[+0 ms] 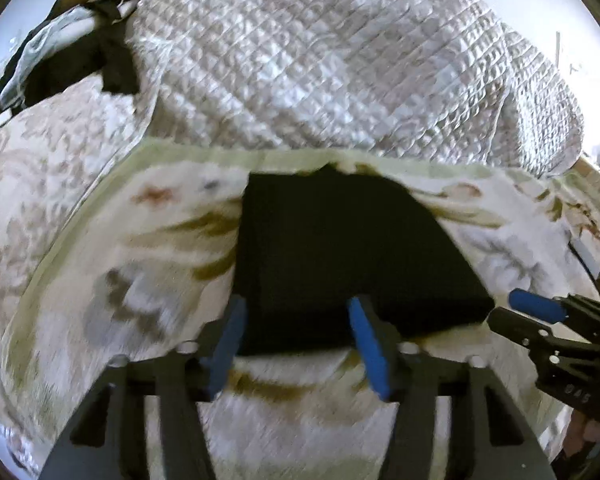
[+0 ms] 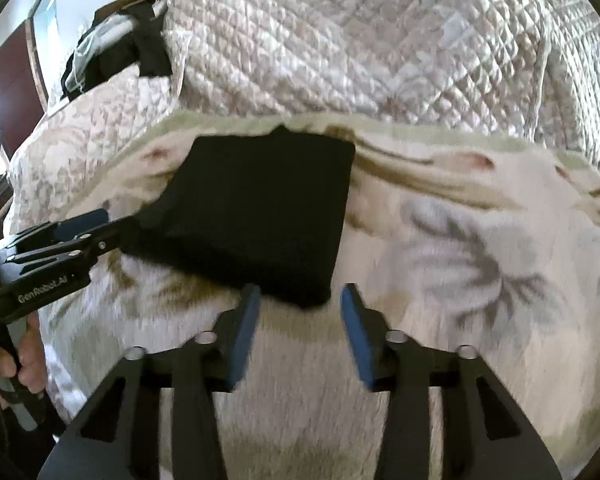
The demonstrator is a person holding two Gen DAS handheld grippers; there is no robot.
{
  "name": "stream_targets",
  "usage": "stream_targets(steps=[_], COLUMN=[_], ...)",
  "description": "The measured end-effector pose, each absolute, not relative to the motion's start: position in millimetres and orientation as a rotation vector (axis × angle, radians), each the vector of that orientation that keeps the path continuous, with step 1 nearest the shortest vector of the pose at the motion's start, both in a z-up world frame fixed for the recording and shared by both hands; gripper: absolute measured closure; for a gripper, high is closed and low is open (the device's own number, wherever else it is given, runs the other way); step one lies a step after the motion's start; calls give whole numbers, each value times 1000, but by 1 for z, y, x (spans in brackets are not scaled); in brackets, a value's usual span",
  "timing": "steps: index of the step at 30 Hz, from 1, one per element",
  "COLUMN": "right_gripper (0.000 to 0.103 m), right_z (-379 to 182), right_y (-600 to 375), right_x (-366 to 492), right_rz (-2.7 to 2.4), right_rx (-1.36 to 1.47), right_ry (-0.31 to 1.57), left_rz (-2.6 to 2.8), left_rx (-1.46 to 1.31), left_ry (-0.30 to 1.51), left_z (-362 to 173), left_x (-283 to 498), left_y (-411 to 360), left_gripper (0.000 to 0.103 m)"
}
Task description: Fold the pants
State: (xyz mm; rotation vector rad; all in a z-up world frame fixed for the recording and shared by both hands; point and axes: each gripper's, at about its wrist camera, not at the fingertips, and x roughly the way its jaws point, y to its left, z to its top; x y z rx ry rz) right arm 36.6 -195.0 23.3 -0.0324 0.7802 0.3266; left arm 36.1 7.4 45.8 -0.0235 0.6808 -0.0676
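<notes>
Open claw point(image 1: 296, 336) before folded black pants point(image 1: 340, 256)

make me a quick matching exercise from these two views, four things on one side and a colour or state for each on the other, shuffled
Things:
1. pants
2. quilt
3. left gripper
4. blanket

States:
A. white, quilted, heaped behind
B. black, folded into a compact rectangle
C. open, holding nothing
D. cream with a floral print, spread under the pants

Pairs: 1-B, 2-A, 3-C, 4-D
</notes>
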Motion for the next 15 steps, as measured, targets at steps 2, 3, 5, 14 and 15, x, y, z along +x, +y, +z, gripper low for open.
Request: stream_targets(steps=[2,3,5,14,15], right_gripper=[77,79,83,84,83], right_z=[26,25,17,11,13], right_y=[-192,-192,-189,-187,-189], right_x=[44,46,55,59,59], right_rz=[318,317,327,344,347], right_rx=[-34,-36,-22,-38,-30], right_ry=[759,758,792,808,812], left_rz=[-85,-87,-64,-36,-34], left_rx=[-16,-12,4,-7,-19], left_ry=[683,693,741,738,741], left_z=[45,43,29,24,25], left_x=[45,47,56,58,57], left_y=[3,3,5,11,12], left_gripper=[65,71,76,79,79])
